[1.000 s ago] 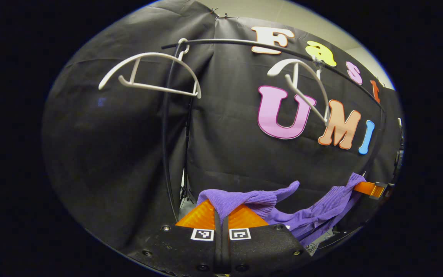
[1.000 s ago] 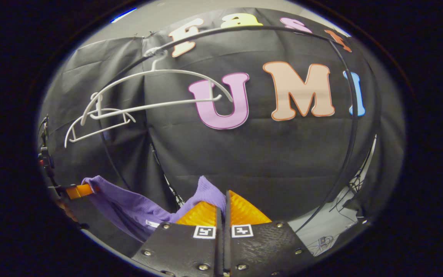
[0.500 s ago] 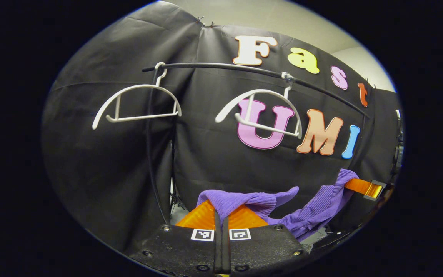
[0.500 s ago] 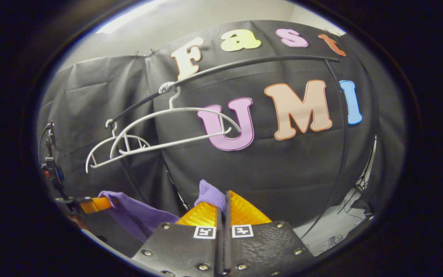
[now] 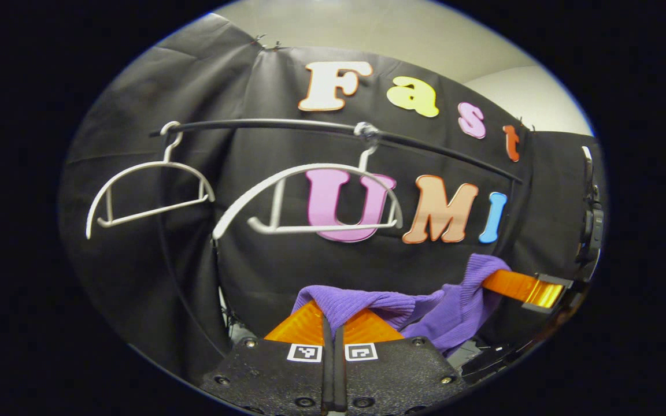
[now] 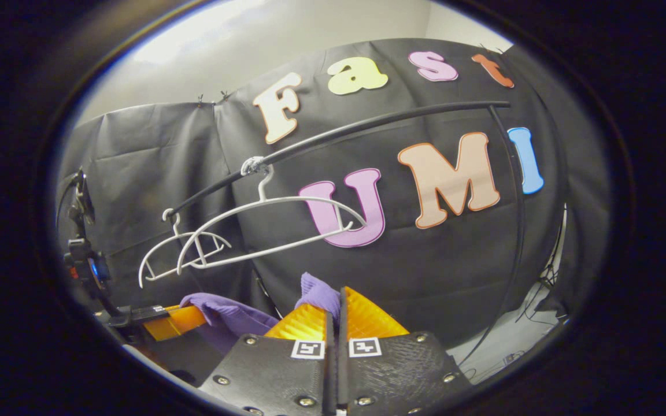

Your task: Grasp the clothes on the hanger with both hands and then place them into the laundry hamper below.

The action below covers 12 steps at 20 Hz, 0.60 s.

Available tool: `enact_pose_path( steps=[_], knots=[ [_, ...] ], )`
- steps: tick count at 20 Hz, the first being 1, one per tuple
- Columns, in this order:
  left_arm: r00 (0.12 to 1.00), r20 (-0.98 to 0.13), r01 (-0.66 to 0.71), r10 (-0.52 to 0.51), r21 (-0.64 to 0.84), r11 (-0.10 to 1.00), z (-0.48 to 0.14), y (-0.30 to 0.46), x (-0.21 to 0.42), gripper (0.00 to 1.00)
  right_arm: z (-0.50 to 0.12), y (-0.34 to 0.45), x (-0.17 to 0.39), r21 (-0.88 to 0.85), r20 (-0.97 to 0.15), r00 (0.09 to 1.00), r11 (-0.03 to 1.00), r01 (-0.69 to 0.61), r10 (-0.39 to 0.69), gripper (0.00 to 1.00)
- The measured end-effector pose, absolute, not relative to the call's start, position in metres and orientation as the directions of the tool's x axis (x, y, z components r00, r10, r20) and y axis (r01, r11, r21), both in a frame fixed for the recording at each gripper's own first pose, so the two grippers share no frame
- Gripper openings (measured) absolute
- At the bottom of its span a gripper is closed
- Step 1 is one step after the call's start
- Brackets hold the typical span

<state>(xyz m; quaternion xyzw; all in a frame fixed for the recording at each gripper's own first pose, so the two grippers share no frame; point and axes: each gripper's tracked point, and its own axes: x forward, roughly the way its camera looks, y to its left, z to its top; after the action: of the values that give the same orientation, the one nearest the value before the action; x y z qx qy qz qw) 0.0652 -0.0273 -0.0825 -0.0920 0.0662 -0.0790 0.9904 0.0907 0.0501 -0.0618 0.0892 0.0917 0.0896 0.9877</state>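
A purple knit garment (image 5: 402, 306) hangs slack between my two grippers, off the hangers. My left gripper (image 5: 333, 315) is shut on one edge of it; the cloth bunches over the fingertips. In the left gripper view the right gripper (image 5: 518, 286) holds the far end at the right. In the right gripper view my right gripper (image 6: 336, 300) is shut on a fold of the purple garment (image 6: 318, 292), and the left gripper (image 6: 174, 320) shows at lower left holding the other end. Two bare white hangers (image 5: 310, 199) (image 5: 148, 193) hang on the black rail (image 5: 321, 130) above.
The rail's black upright (image 6: 521, 231) curves down at the right in the right gripper view. Grey floor with cables and a stand's legs (image 6: 535, 277) lies behind it. A dark device on a stand (image 6: 81, 254) sits at the left edge.
Both grippers have come down and back from the rail with the garment; hangers and rail sit lower in both views, and the middle hanger has swung round to face the left gripper.
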Motion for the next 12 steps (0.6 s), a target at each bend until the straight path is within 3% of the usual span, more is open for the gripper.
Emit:
enact_pose_path(
  steps=[6,12],
  knots=[
    [0.96,-0.037,0.27,-0.276,-0.132,0.954,-0.056,-0.078,0.092,0.0,-0.061,0.042,0.115,0.209,-0.161,0.974,0.97,-0.123,0.158,0.01],
    [0.953,-0.094,0.276,-0.288,-0.118,0.954,-0.089,-0.104,0.128,0.0,-0.092,0.014,0.144,0.166,-0.217,0.974,0.986,-0.031,0.067,0.01]
  ],
)
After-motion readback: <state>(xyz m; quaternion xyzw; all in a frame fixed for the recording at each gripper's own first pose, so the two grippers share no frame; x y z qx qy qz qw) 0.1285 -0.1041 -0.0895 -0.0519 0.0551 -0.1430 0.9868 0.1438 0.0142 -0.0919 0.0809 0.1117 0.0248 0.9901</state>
